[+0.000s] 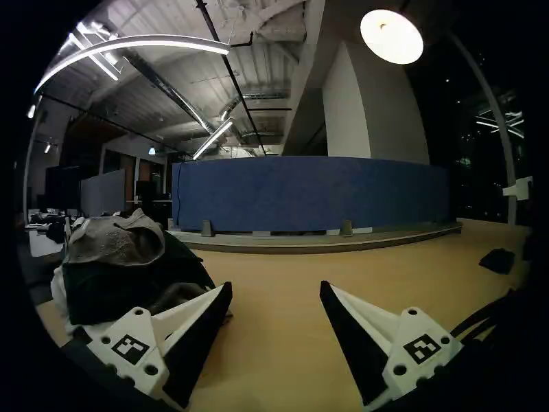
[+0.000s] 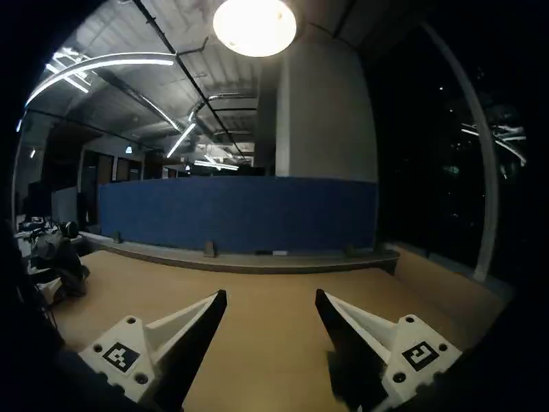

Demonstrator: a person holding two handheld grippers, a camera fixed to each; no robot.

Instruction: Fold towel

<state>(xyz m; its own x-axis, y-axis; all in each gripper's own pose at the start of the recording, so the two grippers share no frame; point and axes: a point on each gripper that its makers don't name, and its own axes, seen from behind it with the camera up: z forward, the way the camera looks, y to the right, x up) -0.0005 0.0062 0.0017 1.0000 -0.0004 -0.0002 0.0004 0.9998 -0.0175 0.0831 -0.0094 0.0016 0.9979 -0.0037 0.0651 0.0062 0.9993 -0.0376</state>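
left gripper view, starting at the left: the towel pile [image 1: 117, 275] sits on the left part of the wooden table [image 1: 288, 336]. a grey towel [image 1: 117, 240] is crumpled on top, with dark cloth under it and a strip of white at the bottom edge. the pile's near edge comes right up to the left gripper [image 1: 274, 284] at its left-hand finger; i cannot tell if they touch. the left gripper is released, jaws spread wide, with bare tabletop between them. a blue partition [image 1: 309, 192] runs along the far edge of the table. a small dark lump [image 1: 497, 260] lies on the table at far right, too dim to identify. a round lamp [image 1: 391, 34] is lit overhead.

right gripper view: the towel pile [image 2: 58, 264] is at the far left of the table [image 2: 274, 343], well apart from the right gripper [image 2: 270, 292]. this one is also released, jaws wide, holding nothing. the blue partition [image 2: 233, 213] is straight ahead and the lamp [image 2: 254, 26] is above.
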